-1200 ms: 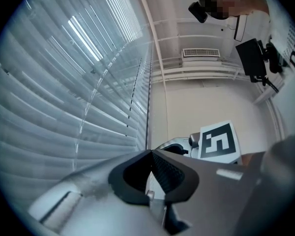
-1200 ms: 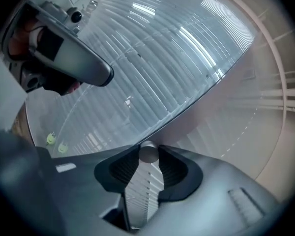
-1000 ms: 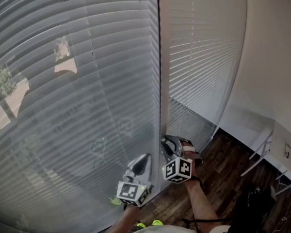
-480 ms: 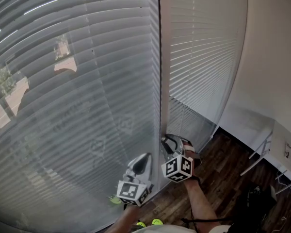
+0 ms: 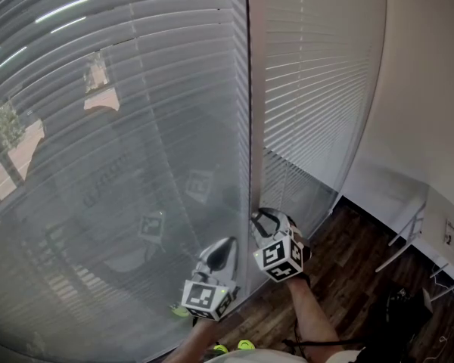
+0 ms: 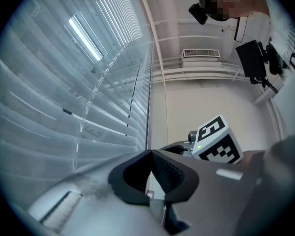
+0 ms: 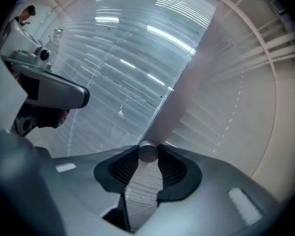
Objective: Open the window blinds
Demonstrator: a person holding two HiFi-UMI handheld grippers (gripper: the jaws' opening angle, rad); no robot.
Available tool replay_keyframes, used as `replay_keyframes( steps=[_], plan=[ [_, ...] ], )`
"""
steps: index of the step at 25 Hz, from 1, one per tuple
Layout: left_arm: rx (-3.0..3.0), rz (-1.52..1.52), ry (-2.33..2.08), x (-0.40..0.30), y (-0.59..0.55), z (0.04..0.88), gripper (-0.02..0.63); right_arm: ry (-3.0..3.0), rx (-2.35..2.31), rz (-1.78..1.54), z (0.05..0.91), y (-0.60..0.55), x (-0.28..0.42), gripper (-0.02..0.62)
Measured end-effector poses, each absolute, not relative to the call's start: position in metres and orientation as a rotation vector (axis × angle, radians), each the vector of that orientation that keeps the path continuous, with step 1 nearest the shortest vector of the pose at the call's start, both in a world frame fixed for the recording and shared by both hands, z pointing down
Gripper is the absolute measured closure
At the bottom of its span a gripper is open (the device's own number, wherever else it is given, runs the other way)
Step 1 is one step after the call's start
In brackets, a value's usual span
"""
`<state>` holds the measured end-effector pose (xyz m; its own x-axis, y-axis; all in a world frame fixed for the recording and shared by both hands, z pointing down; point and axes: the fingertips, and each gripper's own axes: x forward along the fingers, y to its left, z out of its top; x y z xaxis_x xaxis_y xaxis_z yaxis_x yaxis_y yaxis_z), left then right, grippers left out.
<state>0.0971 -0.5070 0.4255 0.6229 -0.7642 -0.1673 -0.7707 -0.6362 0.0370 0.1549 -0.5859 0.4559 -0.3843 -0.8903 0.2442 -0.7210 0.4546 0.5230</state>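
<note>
Jaws' ribbed pads (image 7: 123, 170) pinch the slatted blinds' (image 7: 113, 68) smooth round wand (image 7: 148, 153).

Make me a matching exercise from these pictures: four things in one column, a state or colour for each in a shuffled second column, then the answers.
Things
1. left claw
2. right claw
3. blind slats
4. floor

States
A. dark brown wood
B. closed on the round end of the blind wand
C. pale grey, hanging across the window
D. closed, with nothing between its tips

Pairs: 1-D, 2-B, 3-C, 4-A
</note>
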Motion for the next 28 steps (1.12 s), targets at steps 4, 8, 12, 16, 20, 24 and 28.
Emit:
replay_keyframes(
  steps=[4,8,12,16,20,24,28],
  plan=[
    [-2.791,0.249,1.325,0.0958,-0.5077,0.4249,0.614,-2.273,1.362,-0.376,0.4559,-0.5864,0.1555,0.468],
    [-2.798,0.241,1.323,0.0951,-0.5079,0.4274,0.614,-2.31,1.373,-0.315,0.4561,-0.5869,0.1563,0.468],
    [-2.793,0.236,1.317,0.0949,-0.5084,0.4266,0.614,-2.337,1.393,-0.259,0.4572,-0.5877,0.1572,0.468],
    [-2.794,0.236,1.31,0.0955,-0.5078,0.4239,0.614,-2.387,1.421,-0.173,0.4576,-0.5877,0.1586,0.468],
    [-2.799,0.241,1.306,0.0959,-0.5081,0.4254,0.614,-2.441,1.449,-0.111,0.4555,-0.5893,0.1598,0.468],
    [-2.793,0.24,1.317,0.095,-0.5075,0.4224,0.614,-2.477,1.46,-0.038,0.4579,-0.5897,0.1614,0.468],
    [-2.795,0.236,1.321,0.094,-0.5068,0.4237,0.614,-2.542,1.472,0.067,0.4602,-0.5905,0.1634,0.468]
  ],
)
